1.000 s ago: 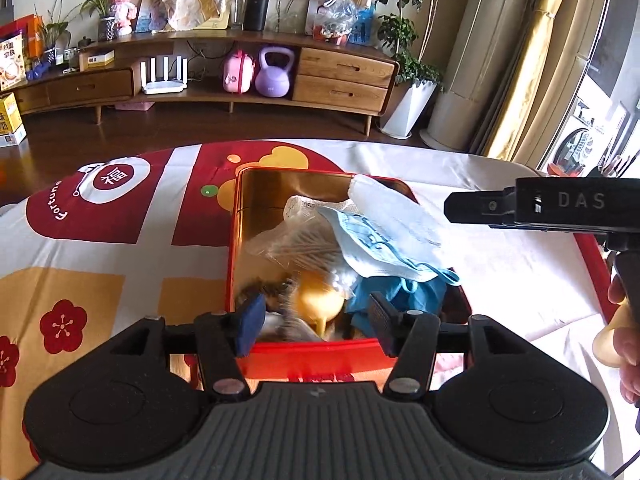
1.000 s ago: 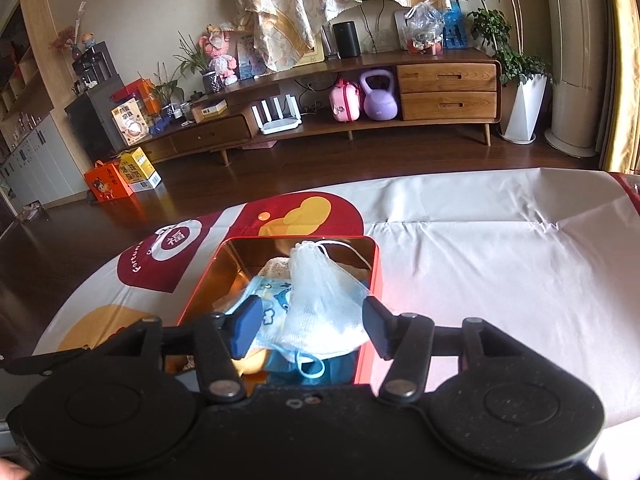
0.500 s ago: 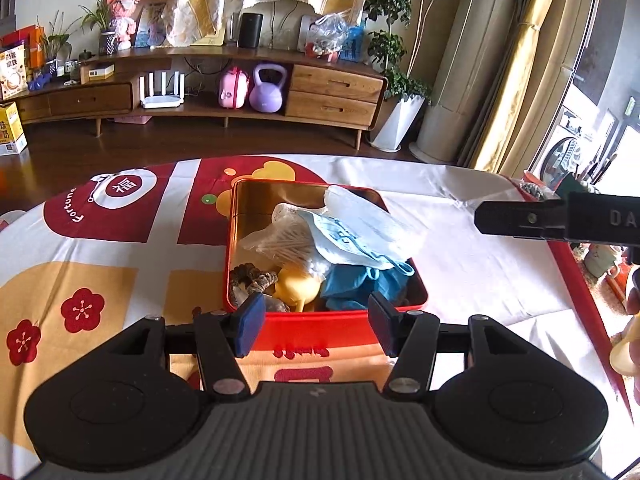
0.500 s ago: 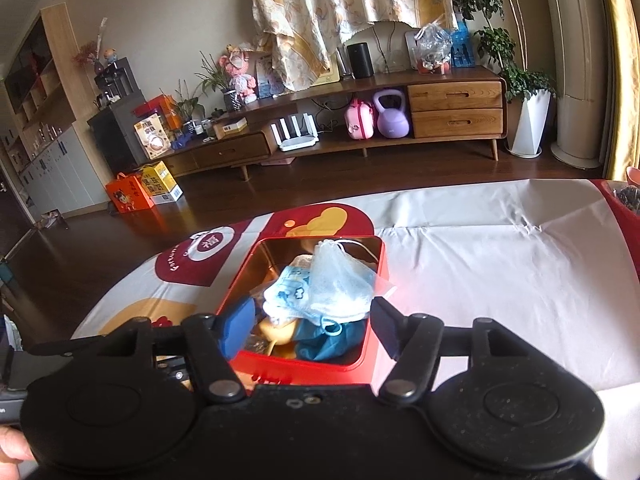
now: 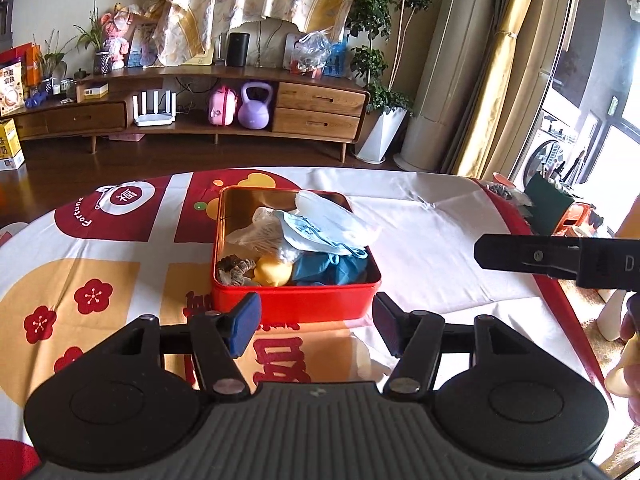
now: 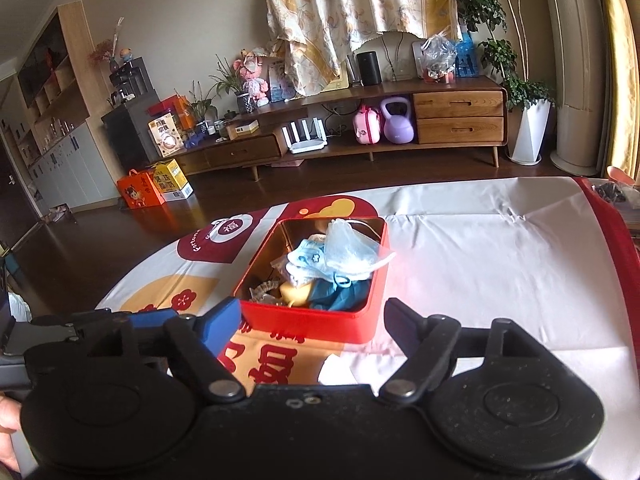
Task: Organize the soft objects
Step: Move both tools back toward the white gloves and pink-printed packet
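On the tablecloth point(image 5: 420, 240), near the middle of the table, sits a red tin point(image 5: 296, 304) with a gold inside, packed with soft things: a pale blue face mask point(image 5: 308, 232), a white mesh pouch point(image 5: 340, 220), a clear crinkled bag point(image 5: 256, 236), a teal cloth point(image 5: 332, 268), a yellow squishy lump point(image 5: 272, 272) and a brown furry piece point(image 5: 236, 268).

Both grippers hang above the near edge of the tin with nothing between their fingers. The left gripper point(image 5: 316, 320) stands about half open, and its jaws have just been widening. The right gripper point(image 6: 312, 320) stands wider, and its jaws have also just been opening.

From the left wrist, the right gripper shows as a black bar at the right edge, with part of a hand point(image 5: 628, 360) below it; a washing machine point(image 5: 548, 156) and gold drapes point(image 5: 500, 80) appear past the table. From the right wrist, the left gripper's blue pad point(image 6: 154, 318) peeks in at the lower left, and the view reaches white cabinets point(image 6: 68, 164), a dark appliance point(image 6: 128, 128) and an orange box point(image 6: 140, 194) on the floor.

Both views share the red, gold and white cloth with plum blossoms, a dark wood floor, and a long wooden sideboard point(image 6: 456, 116) bearing a purple kettlebell point(image 6: 396, 122), a pink case point(image 6: 366, 126), a white router point(image 6: 306, 136) and a potted plant point(image 6: 528, 128).
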Motion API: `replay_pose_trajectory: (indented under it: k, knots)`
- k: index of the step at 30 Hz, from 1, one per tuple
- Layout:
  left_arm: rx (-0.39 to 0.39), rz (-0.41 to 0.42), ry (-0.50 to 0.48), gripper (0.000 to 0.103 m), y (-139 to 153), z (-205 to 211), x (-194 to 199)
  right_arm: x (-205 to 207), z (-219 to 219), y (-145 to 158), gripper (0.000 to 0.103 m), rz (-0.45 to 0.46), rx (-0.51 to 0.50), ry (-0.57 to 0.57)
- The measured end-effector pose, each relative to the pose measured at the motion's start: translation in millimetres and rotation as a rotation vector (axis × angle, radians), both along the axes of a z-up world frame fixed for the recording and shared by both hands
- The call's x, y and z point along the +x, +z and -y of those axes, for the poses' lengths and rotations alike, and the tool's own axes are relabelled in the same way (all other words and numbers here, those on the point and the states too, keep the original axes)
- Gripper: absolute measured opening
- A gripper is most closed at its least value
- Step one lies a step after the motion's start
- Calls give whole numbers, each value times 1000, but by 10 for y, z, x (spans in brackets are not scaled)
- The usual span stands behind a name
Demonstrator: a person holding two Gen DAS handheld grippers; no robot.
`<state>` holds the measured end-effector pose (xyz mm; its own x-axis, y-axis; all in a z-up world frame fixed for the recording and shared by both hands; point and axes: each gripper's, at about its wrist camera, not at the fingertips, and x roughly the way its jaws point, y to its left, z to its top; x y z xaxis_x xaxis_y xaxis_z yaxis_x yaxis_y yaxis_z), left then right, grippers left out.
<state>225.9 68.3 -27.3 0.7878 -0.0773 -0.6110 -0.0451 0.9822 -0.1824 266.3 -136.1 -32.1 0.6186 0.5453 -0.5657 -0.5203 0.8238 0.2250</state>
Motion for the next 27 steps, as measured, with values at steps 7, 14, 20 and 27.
replay_pose_trajectory:
  k: [7,14,20,27]
  knots:
    - [5,15,-9,69,10,151,-279,-302,116,-36,85,11,-21,5]
    - [11,18,-22,69,-14,301,-476,-533,229,-122,91,13,-31,3]
    - [6,18,-21,72,-50,366,-614,-703,312,-229,95,-4,-24,8]
    - [15,11,-19,78,-146,461,-737,-906,420,-428,99,3,-15,2]
